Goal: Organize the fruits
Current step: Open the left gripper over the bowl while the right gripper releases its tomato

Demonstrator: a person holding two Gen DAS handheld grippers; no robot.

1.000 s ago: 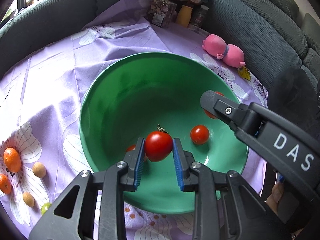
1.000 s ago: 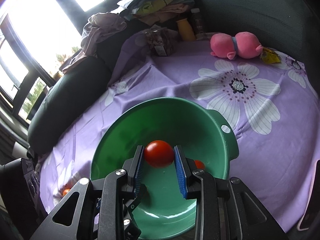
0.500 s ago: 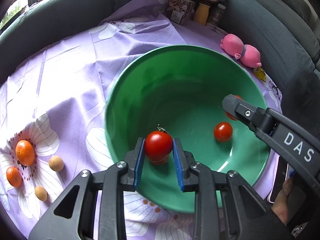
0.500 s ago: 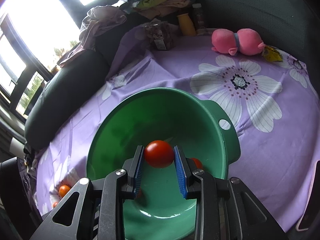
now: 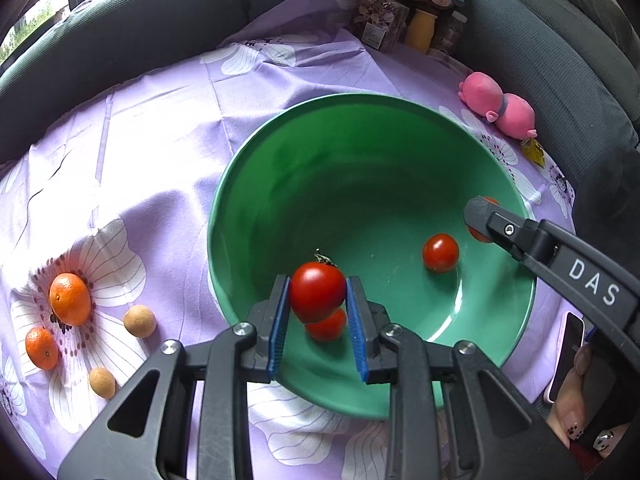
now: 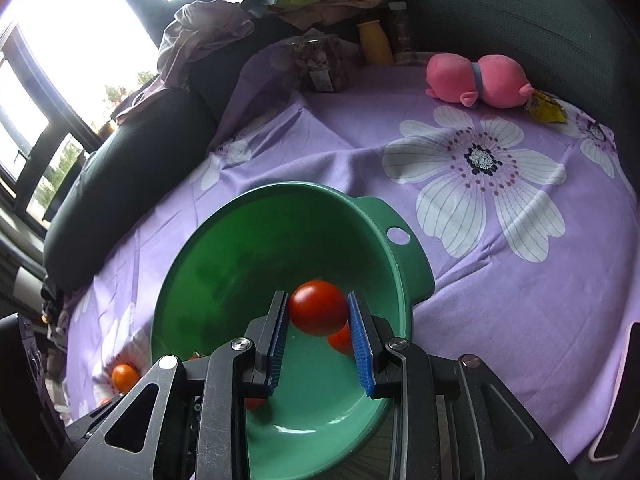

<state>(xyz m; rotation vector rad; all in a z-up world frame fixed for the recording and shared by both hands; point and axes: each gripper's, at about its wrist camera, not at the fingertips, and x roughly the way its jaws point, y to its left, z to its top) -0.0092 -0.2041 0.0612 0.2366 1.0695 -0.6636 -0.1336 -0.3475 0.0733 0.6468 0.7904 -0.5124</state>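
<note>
Two tomatoes carried over the green bowl, one per pair of tongs.

Left tongs (image 5: 318,304) clamped on a stemmed tomato (image 5: 317,291), now shifted toward the near-left rim of the bowl (image 5: 280,168); right tongs (image 6: 320,316) likewise gripping a tomato (image 6: 318,307) above the basin. Release looks close, so both seem nearly sorted. Loose tomatoes (image 5: 440,252) already inside. Farther left on the surface: tangerines (image 5: 70,299), pale round fruit (image 5: 139,321), still unsorted. One bowl tomato half hidden beneath the left tongs; another masked by the right tongs' tip.

Black tool (image 5: 318,320) arms, blue ribbed pads (image 5: 279,328), silver screws, white "DAS" lettering
</note>
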